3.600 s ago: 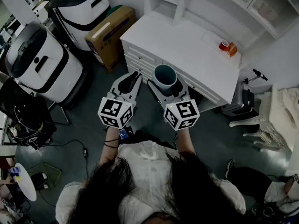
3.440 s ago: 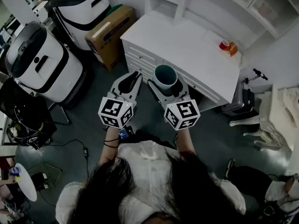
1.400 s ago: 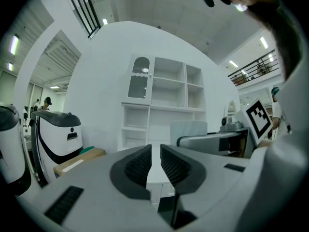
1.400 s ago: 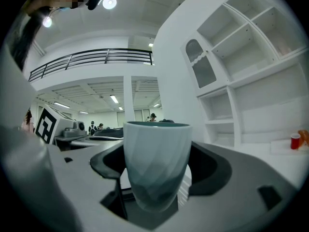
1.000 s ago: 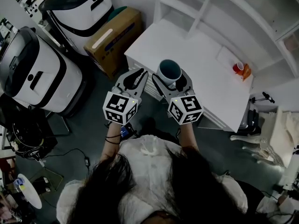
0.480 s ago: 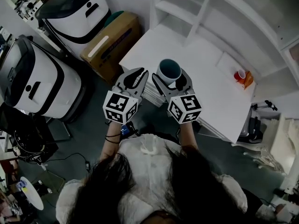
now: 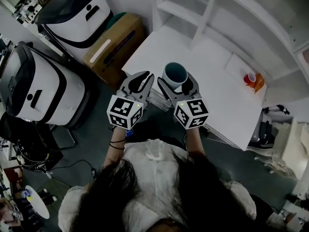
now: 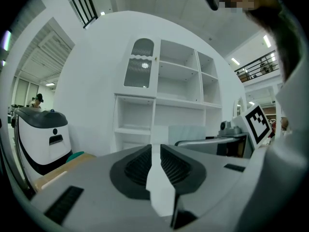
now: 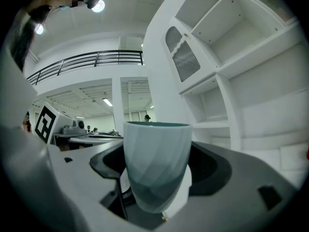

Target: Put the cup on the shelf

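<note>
Holds left gripper (image 7: 140,81) with jaws nearly together, nothing between them. Clamps cup (image 7: 174,75) in right gripper (image 7: 176,83), by the sides: upright, long axis vertical, mouth up, teal inside bare. Carries it in the air at the near edge of desk (image 7: 217,95), short of shelf (image 7: 193,8). Far right on desk, red cup (image 7: 249,77).

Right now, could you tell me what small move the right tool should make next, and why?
Probably carry the cup forward and upward toward the open shelf: the right tool is shut on it, upright, and it appears to hang near the white countertop's front edge, short of the shelves.
</note>
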Demonstrator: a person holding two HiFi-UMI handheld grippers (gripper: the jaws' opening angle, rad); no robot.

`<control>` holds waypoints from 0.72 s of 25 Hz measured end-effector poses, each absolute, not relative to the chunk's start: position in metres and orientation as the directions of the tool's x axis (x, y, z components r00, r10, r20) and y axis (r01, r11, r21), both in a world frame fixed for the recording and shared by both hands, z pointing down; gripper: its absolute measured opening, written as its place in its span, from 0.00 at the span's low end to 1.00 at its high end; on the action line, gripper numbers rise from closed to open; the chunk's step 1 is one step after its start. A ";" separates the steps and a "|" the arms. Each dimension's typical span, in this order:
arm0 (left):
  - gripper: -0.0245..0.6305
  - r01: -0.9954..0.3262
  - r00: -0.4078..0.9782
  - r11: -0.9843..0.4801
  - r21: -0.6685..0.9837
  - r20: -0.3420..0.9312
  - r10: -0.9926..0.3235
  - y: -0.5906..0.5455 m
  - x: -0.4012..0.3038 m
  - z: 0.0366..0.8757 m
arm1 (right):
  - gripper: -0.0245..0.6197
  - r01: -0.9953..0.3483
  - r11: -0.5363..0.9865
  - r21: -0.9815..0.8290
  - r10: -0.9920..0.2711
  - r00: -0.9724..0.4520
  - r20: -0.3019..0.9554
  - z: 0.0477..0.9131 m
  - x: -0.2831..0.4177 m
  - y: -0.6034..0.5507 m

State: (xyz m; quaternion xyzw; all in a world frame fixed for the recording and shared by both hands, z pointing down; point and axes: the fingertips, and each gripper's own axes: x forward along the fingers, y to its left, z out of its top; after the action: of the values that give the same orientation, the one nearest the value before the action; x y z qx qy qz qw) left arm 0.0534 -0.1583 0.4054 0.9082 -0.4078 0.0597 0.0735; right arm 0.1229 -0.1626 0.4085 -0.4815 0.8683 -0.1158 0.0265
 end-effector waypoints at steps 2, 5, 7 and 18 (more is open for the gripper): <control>0.14 -0.741 0.669 -0.665 0.088 0.174 -0.723 -0.163 0.055 0.407 | 0.60 -0.834 0.502 -0.229 -0.846 -0.528 0.070 0.410 0.123 -0.167; 0.14 -0.727 0.685 -0.681 0.092 0.172 -0.708 -0.175 0.056 0.410 | 0.60 -0.842 0.489 -0.227 -0.854 -0.516 0.073 0.412 0.122 -0.177; 0.14 -0.716 0.696 -0.692 0.093 0.168 -0.698 -0.187 0.056 0.410 | 0.60 -0.849 0.479 -0.223 -0.860 -0.505 0.072 0.413 0.121 -0.188; 0.14 -0.637 0.767 -0.768 0.076 0.169 -0.619 -0.286 0.040 0.406 | 0.60 -0.897 0.387 -0.213 -0.910 -0.409 0.071 0.404 0.104 -0.278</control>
State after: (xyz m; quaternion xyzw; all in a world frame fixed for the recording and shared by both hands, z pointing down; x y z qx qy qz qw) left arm 0.0403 -0.2858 0.4055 0.9377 -0.3348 0.0673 0.0644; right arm 0.1037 -0.2780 0.4042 -0.5428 0.8322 -0.1091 0.0287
